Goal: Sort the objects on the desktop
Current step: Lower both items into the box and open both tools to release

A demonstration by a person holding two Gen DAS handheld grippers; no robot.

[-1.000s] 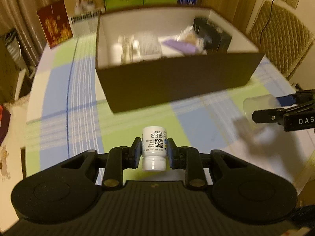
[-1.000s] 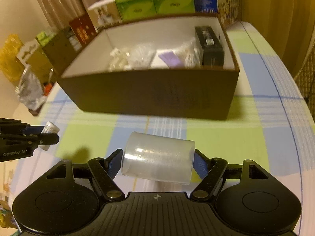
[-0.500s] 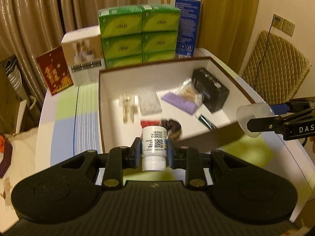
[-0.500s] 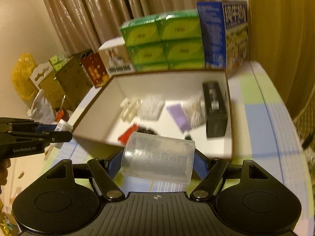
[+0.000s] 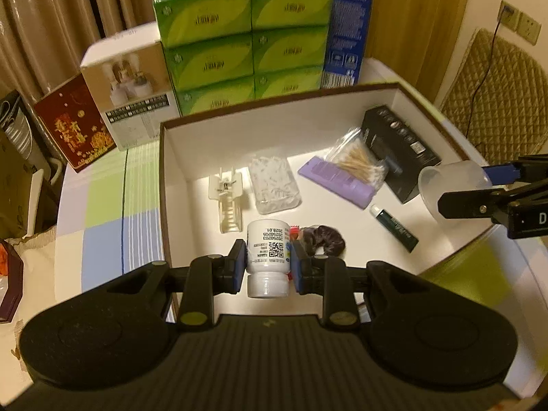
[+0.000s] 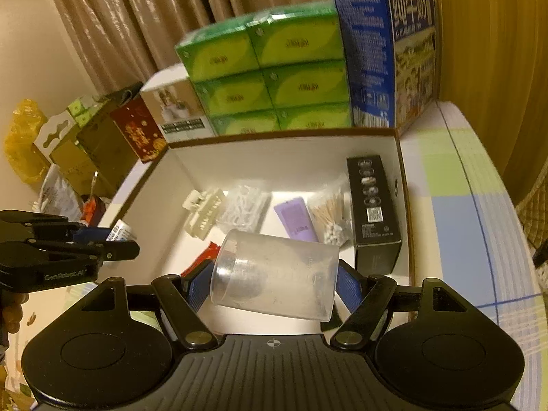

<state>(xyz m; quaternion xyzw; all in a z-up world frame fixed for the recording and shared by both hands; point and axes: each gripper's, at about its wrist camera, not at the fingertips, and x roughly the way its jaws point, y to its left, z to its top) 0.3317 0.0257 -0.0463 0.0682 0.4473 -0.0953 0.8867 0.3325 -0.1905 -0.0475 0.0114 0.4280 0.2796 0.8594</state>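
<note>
Seen from its own camera, the left gripper (image 5: 268,267) is matte black plastic: a ribbed central plate stamped with a small crosshair mark, two rounded lobes with shallow circular recesses, and angled linkage arms pinned with brass-coloured screws. Blue pads line its fingers (image 5: 239,267). The right gripper (image 6: 274,284) repeats the design, with blue ribbed pads. At the left edge of the right wrist view, the left tool's side carries pale "GenRobot.AI" lettering; bare skin of the left hand (image 6: 10,315) shows beneath it.
</note>
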